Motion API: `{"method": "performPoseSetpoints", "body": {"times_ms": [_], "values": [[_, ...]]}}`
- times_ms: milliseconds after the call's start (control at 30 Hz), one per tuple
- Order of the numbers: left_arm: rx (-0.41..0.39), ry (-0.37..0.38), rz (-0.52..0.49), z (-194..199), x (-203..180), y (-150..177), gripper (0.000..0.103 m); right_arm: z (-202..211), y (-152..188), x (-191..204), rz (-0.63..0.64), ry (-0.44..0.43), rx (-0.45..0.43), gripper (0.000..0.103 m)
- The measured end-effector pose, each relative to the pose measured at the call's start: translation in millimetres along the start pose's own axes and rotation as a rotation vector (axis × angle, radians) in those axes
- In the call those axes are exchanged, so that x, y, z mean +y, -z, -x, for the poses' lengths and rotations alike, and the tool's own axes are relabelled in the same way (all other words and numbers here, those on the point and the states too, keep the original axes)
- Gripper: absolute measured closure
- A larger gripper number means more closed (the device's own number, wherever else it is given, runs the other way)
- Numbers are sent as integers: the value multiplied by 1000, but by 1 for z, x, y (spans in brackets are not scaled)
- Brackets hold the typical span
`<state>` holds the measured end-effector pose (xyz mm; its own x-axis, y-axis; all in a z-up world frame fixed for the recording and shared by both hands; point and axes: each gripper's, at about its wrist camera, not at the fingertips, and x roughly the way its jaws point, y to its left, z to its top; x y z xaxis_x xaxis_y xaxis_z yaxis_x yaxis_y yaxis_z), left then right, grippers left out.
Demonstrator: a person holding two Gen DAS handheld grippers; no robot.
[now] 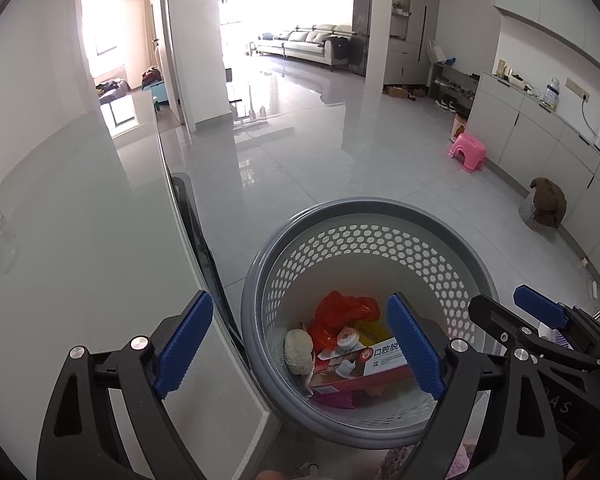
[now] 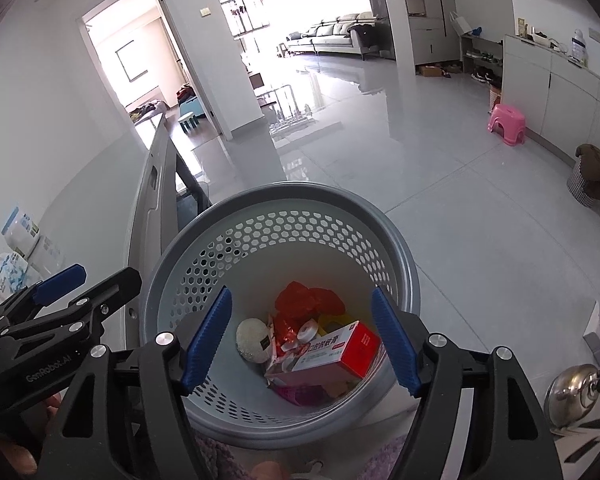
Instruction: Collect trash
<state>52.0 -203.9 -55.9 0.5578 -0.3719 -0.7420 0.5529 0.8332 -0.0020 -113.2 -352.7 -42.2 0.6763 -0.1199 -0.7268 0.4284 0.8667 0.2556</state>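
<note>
Both wrist views look down into the grey perforated trash basket (image 1: 364, 216), which stands on the tiled floor just beside the edge of the white worktop (image 1: 80, 208) at the left of the frame. The left hand-held gripper (image 1: 300, 346) is spread wide and holds nothing; its left blue pad sits over the worktop edge, its right pad over the basket mouth. The right hand-held gripper (image 2: 306, 338) is likewise wide and empty, both pads framing the basket interior. Collected trash lies at the basket bottom: a red-and-white carton (image 2: 332, 354) with its long axis running lower left to upper right in the right wrist view, a crumpled red plastic bag (image 2: 308, 300) above it in the frame, a pale round sponge (image 2: 252, 338) to its left, and a small white roll (image 2: 307, 330). Judgement: the basket is directly below and ahead of both grippers, so deposit looks complete; remaining trash, if any, is outside these views. At far left of the right view, packets (image 2: 18, 248) rest on the worktop, nearer the left gripper. Whether they count as trash cannot be told.
</note>
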Motion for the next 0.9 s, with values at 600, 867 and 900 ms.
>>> {"method": "performPoseSetpoints", "body": {"times_ms": [600,867,900], "values": [[-11,-35,5,7,3,-1,6,4,0,-5,-15,7,-15,30],[-7,-62,3,6,5,0,6,5,1,-5,-13,10,-19,30],[-5,-66,4,6,6,0,6,5,1,-5,-13,9,-20,30]]}}
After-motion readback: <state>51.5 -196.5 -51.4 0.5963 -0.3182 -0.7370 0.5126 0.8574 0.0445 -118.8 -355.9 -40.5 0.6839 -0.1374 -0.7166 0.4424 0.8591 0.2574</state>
